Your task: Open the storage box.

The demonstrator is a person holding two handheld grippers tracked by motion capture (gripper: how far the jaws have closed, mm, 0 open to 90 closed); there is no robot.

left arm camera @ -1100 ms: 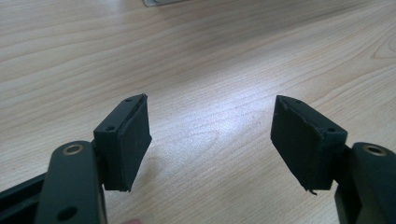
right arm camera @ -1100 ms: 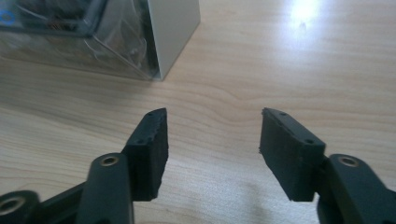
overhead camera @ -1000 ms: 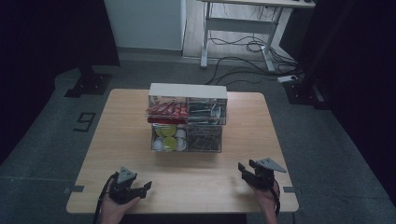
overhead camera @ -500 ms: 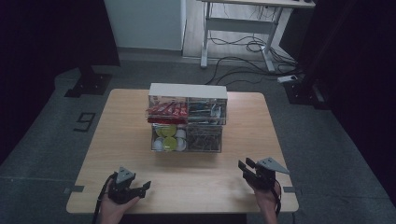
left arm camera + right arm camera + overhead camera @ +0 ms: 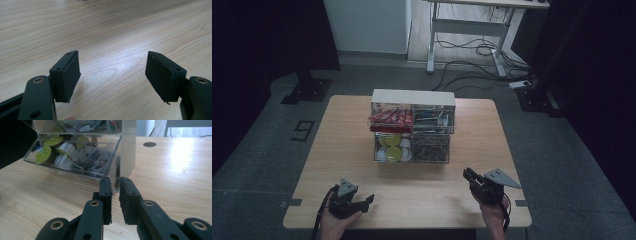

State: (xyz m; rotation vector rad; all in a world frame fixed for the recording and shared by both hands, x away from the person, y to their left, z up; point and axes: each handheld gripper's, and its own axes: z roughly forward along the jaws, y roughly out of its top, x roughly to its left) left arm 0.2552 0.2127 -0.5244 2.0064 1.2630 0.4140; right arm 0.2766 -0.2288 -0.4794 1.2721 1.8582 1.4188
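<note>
The clear drawer organizer [image 5: 413, 127] stands at the middle of the wooden table [image 5: 492, 130], well apart from both grippers; its lower drawers [image 5: 75, 157] hold pods and packets. Left gripper [image 5: 112, 75]: jaws spread over bare tabletop, nothing between them; right gripper [image 5: 115, 195]: jaws have just been closing to a narrow gap, empty, pointing at the organizer's lower corner.

drawer organizer [image 5: 82, 152] top cut off, upper drawer contents [image 5: 412, 117] too small to identify
</note>
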